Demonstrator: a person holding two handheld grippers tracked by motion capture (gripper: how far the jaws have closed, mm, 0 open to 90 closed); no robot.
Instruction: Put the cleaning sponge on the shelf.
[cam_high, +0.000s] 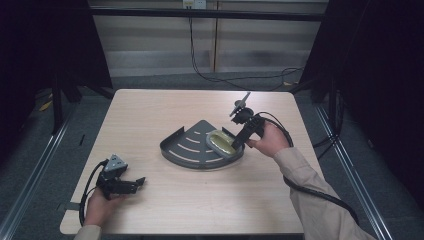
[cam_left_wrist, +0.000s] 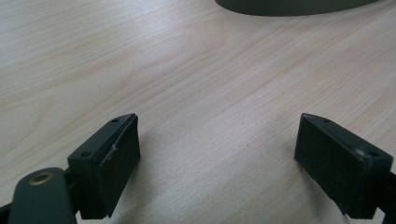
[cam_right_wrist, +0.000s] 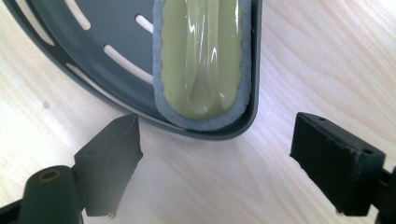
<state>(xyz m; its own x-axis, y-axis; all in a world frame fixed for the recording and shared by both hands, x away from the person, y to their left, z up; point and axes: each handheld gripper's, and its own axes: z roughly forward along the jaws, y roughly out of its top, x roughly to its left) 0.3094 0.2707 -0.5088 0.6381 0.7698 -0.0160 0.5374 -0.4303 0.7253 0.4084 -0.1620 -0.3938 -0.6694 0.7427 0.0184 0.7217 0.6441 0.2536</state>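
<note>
Lying mid-frame, the slotted grey tray (cam_high: 192, 150) walled the sponge (cam_high: 223, 143) in w/ its rim. Sponge looked yellow-green, glossy, grey-edged. Right gripper (cam_right_wrist: 215, 149) jaws were apart, nothing between; left gripper (cam_left_wrist: 217, 154) also apart, lower left.

We see the tray (cam_high: 192, 150) sitting near the middle of the table (cam_high: 150, 112), with the sponge (cam_high: 222, 143) lying inside it against its right-hand wall. The right gripper (cam_high: 239, 145) hangs just over the tray's right edge beside the sponge, its jaws spread to either side of the tray's corner (cam_right_wrist: 243, 126) with the sponge (cam_right_wrist: 203, 60) ahead of them and nothing between them. The left gripper (cam_high: 135, 184) rests well apart from the tray, at the near left of the table, with bare tabletop (cam_left_wrist: 219, 116) between its spread jaws and the tray's rim (cam_left_wrist: 289, 7) far ahead.
</note>
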